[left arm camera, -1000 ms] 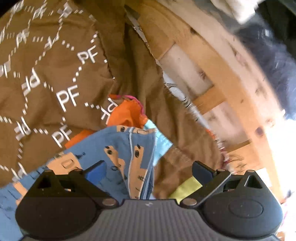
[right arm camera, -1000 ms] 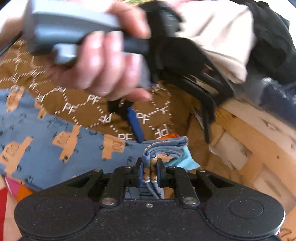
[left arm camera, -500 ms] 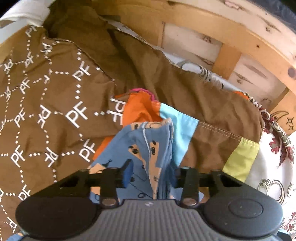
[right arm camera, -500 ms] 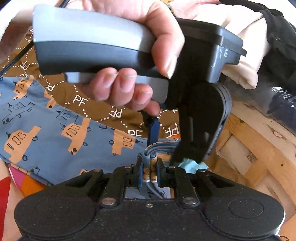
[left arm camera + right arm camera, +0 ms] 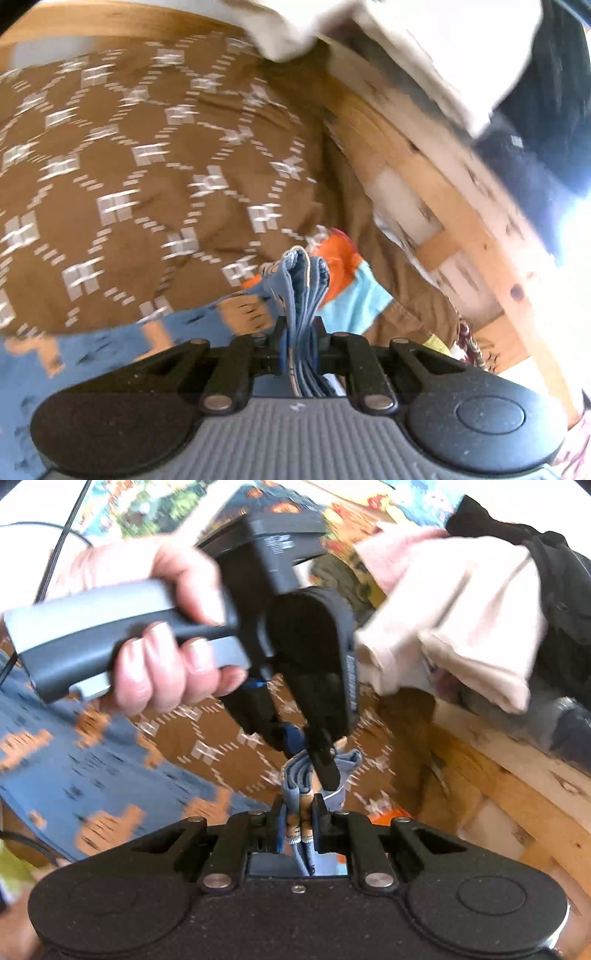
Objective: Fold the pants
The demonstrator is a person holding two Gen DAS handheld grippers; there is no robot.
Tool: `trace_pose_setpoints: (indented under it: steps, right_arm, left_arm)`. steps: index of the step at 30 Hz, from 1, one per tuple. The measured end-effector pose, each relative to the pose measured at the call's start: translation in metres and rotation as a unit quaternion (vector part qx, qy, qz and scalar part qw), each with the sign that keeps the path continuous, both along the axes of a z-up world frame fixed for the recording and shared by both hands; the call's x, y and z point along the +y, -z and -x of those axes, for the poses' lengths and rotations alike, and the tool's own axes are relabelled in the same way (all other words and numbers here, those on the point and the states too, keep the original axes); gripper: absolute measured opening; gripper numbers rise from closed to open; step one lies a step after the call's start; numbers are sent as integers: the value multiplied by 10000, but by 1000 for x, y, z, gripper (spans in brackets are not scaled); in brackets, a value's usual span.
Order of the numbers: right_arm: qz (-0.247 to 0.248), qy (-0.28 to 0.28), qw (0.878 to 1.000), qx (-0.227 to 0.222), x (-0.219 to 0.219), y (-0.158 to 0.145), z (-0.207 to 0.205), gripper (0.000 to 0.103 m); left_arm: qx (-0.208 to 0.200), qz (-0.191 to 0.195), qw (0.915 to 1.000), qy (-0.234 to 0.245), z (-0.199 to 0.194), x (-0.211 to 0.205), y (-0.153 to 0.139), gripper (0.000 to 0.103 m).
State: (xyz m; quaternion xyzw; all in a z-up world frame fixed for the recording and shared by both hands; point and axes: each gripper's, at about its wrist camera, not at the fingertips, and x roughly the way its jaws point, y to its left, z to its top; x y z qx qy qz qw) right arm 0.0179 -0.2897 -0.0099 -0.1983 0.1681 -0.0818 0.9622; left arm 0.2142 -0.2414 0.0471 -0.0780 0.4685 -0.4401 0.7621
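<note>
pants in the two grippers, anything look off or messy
Yes: the blue pants are bunched into thick crumpled layers between the closing left gripper, and likewise in the right gripper. The pinched edge is wadded, not flat.

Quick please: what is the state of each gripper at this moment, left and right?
Left gripper: jaws closing, pads already pressing a bunch of the blue pants.
Right gripper: closed on the blue pants' bunched edge.
</note>
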Motion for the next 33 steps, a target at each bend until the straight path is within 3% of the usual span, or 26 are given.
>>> trace_pose_setpoints:
  steps: [7, 12, 17, 20, 21, 24, 26, 28, 33]
  right_arm:
    - [-250, -799, 9961, 291, 40, 0, -2, 14]
    - [-529, -1246, 9886, 666, 65, 10, -10, 14]
    - [-773, -1422, 9806, 1102, 82, 31, -23, 14]
    - [-812, -1406, 9781, 1301, 87, 41, -28, 14]
    - [-836, -1394, 9777, 1331, 87, 42, -29, 14]
    - [-851, -1390, 9769, 1382, 88, 44, -30, 14]
    - [-854, -1391, 9764, 1414, 87, 44, -31, 15]
    - [-876, -1390, 9758, 1445, 85, 44, -34, 16]
    - [-875, -1378, 9758, 1458, 87, 45, -33, 16]
  left_arm:
    - [178, -67, 9970, -753, -2, 80, 20, 13]
    - [190, -186, 9950, -965, -3, 115, 44, 13]
    - [547, -91, 9907, -1242, -8, 143, 79, 14]
    - [735, 27, 9872, -1414, -9, 153, 91, 27]
    - [771, 90, 9867, -1425, -9, 155, 93, 37]
    - [784, 171, 9868, -1406, -10, 156, 96, 41]
    - [733, 129, 9871, -1415, -11, 154, 97, 40]
    - [714, -22, 9872, -1427, -12, 151, 97, 18]
    - [635, -109, 9877, -1425, -11, 145, 92, 12]
